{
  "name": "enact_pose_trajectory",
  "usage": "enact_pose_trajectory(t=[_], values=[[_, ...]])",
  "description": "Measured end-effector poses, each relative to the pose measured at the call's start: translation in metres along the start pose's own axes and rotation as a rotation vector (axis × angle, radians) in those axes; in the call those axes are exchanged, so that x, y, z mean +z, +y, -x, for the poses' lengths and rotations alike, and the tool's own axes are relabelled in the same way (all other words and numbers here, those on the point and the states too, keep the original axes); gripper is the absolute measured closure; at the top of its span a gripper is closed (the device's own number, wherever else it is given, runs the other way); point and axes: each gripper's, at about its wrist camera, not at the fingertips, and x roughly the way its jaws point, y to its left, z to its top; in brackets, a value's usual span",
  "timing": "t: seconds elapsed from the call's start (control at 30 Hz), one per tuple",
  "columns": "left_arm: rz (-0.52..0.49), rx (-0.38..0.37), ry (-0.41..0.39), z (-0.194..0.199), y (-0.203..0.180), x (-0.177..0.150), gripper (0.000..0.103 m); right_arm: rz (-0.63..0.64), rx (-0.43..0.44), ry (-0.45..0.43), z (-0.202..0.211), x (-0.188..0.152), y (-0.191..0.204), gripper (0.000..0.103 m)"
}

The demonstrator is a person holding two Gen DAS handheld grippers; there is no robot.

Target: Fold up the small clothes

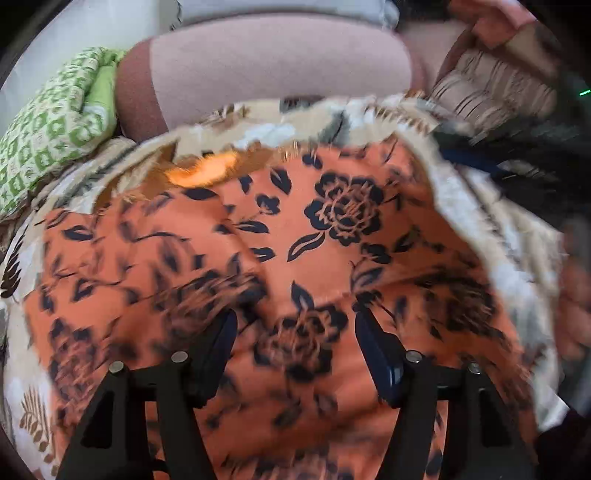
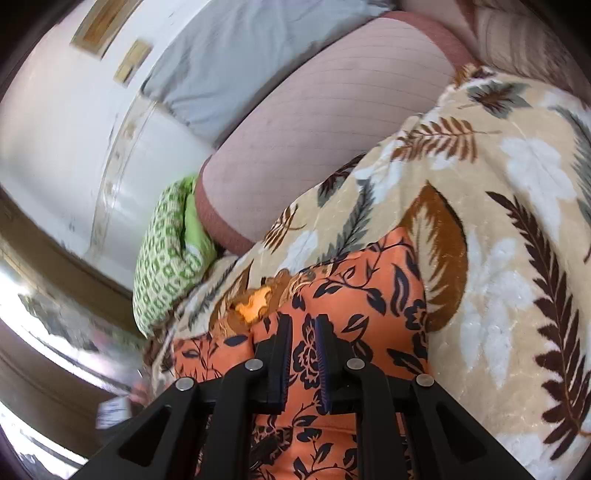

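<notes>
An orange garment with a black flower print (image 1: 280,236) lies spread on a leaf-patterned blanket (image 1: 266,129). My left gripper (image 1: 295,317) is open, its fingers wide apart just above the cloth, with nothing between them. In the right wrist view the same garment (image 2: 369,280) lies on the blanket (image 2: 509,206). My right gripper (image 2: 302,323) is nearly closed, and a fold of the orange cloth runs between its fingers. The left wrist view is blurred by motion.
A pink bolster (image 1: 273,70) (image 2: 325,122) lies behind the blanket. A green patterned cushion (image 1: 55,125) (image 2: 166,243) sits at its left end. A grey pillow (image 2: 236,55) leans on the white wall. A hand (image 1: 491,22) shows at the top right.
</notes>
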Motion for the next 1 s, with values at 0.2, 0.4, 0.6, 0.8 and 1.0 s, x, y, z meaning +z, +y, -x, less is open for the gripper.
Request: enact_pose_trajectory(t=[0.2,0.4,0.6,0.8,1.0], values=[[0.171,0.073,-0.258,0.092,0.077,-0.039,0.023,0.142,0.033,0.073,-0.019,-0.023,0.041,0.088],[0.544,0.193,-0.339,0.088,0.184,-0.075,0.023,0.164,0.294,0.327,-0.067,-0.07,0.099,0.085],[0.661,0.288,-0.188,0.043,0.218,-0.094,0.023,0.09,0.4,0.431,-0.103,-0.113,0.131,0.028],[0.705,0.312,-0.135,0.041,0.235,-0.104,0.023,-0.102,0.439,0.511,-0.15,-0.145,0.129,0.034],[0.729,0.294,-0.12,0.036,0.243,-0.114,0.023,-0.215,0.371,0.515,-0.188,-0.172,0.148,0.052]])
